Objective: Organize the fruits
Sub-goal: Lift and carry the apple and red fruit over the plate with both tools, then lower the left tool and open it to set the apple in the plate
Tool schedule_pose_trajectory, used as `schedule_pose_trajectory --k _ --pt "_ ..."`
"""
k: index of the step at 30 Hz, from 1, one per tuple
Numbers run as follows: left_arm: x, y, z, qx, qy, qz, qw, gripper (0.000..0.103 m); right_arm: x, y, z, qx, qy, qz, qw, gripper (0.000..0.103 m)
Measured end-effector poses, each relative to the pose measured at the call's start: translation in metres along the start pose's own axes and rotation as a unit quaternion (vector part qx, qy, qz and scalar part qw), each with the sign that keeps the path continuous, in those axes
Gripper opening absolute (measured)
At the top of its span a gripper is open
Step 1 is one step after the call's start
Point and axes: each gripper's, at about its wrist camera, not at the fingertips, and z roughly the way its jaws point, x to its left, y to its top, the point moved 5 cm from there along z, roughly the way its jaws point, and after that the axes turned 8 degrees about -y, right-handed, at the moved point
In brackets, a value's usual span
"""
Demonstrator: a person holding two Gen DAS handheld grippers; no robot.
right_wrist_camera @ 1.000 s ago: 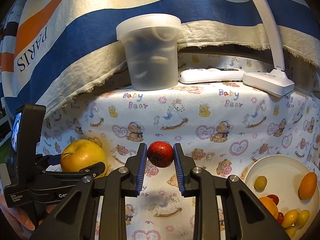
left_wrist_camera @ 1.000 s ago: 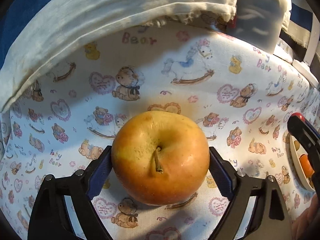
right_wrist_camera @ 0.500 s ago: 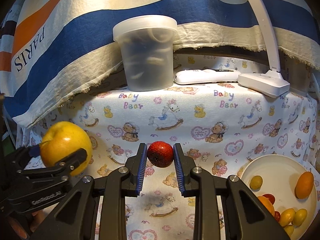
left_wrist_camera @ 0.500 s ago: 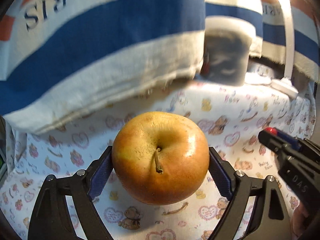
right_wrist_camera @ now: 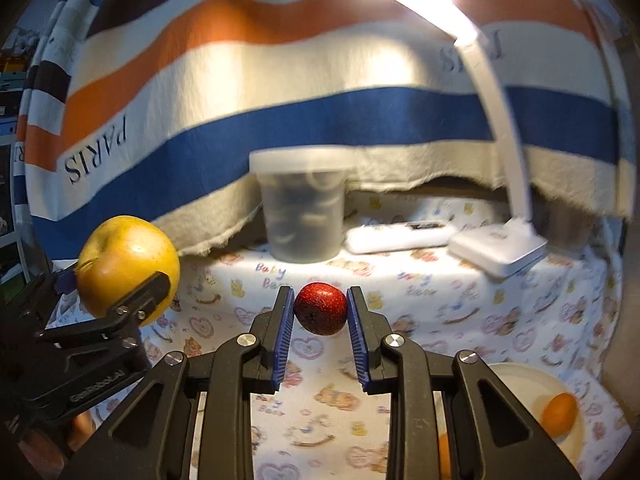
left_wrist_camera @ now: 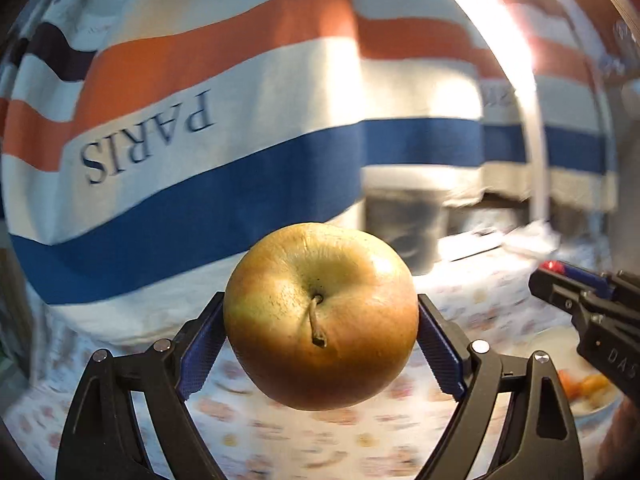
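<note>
Left gripper [left_wrist_camera: 320,332] is clamped on the yellow apple [left_wrist_camera: 321,316], pads pressed to its two flanks, stem pointing back at the camera. Apple is off the cloth, hanging in the air over the left side of the table. From the right wrist view the same apple [right_wrist_camera: 128,270] sits up and left of the other tool, well clear of it.

Right gripper [right_wrist_camera: 320,312] is pinched tight on the small red fruit [right_wrist_camera: 320,308], jaws nearly together, fruit held above the printed tablecloth [right_wrist_camera: 460,308] mid-table.

Key relation: white plate [right_wrist_camera: 516,376] lies at the near right, below and to the right of the right gripper. It already holds an orange fruit [right_wrist_camera: 560,420] and something else orange at its left edge, mostly hidden by the finger. From the left wrist view the plate [left_wrist_camera: 560,344] is also on the right, past the right gripper, blurred, so I'd guess but can't confirm how much free room is on it.

Judgement: right hand is the nearer one to the plate, short drop down and right. Left hand has to cross the table rightward and would run into the right tool if both go together. Red fruit first, apple after, looks like the clean order.

Far side, left to right: lidded tub [right_wrist_camera: 302,208], white flat device [right_wrist_camera: 396,234], lamp base [right_wrist_camera: 500,246]. None are in the path.
</note>
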Motion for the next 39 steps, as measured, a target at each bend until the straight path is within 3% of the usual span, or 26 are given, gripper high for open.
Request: schedule_pose_trajectory --k 5,9,17,25,27,31,39 --pt "-0.046 0.021 -0.019 -0.022 -0.057 0.002 0.9981 0.088 -0.06 0.01 -0.033 -0.025 -0.045 -0.014 0.999 0.028" --pt "-0.081 0.04 -0.027 -0.016 -0.113 -0.01 0.9934 0.088 -0.116 0.02 -0.051 -0.044 -0.086 0.003 0.995 0.028" --pt "-0.161 0.054 0.005 0.005 -0.17 0.01 0.9853 0.088 -0.189 0.013 -0.042 -0.024 -0.11 0.058 0.992 0.028" --pt "-0.215 0.015 0.082 0.135 -0.203 0.025 0.9695 0.088 -0.221 -0.018 -0.008 0.042 -0.115 0.079 0.989 0.028" --pt "-0.226 0.003 0.098 0.167 -0.215 0.022 0.962 0.088 -0.23 -0.022 -0.003 0.066 -0.11 0.092 0.988 0.028" --pt "-0.239 -0.021 0.129 0.239 -0.232 -0.034 0.9423 0.088 -0.253 -0.035 0.006 0.107 -0.12 0.123 0.979 0.028" --pt "-0.277 -0.051 0.151 0.285 -0.247 -0.016 0.9259 0.088 -0.273 -0.046 0.02 0.147 -0.107 0.169 0.969 0.028"
